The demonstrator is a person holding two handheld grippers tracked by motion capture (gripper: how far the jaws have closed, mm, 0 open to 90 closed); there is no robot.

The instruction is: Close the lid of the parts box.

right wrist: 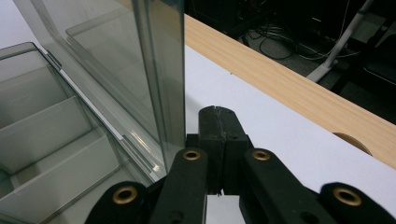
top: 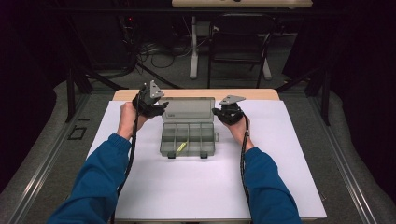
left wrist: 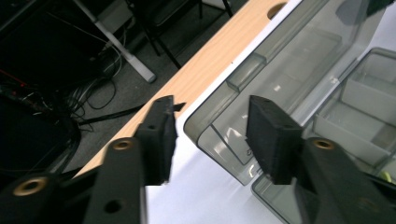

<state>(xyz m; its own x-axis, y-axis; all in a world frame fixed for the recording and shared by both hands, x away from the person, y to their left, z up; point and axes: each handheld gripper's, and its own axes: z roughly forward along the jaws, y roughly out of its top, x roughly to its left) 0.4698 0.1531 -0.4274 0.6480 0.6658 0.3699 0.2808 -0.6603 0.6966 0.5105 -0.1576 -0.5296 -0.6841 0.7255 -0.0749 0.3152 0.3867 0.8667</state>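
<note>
High view: a clear grey organizer box (top: 187,139) sits on the white sheet (top: 187,196) covering the surface, its lid (top: 188,109) raised at the box's far edge. The left tool (top: 150,103) hangs at the lid's left end, the right tool (top: 225,113) just off the lid's right end. A small yellow piece (top: 181,147) lies in one of the box's front compartments.

Left gripper view: the left tool (left wrist: 212,135) stands partly open, its jaws on either side of the lid's corner (left wrist: 219,135); the pads do not visibly press on it.

Right gripper view: the right tool (right wrist: 219,140) is closed on nothing, pads pressed together, just beside the lid's upright edge (right wrist: 166,79), with the box's compartments (right wrist: 46,135) beyond that edge.
</note>
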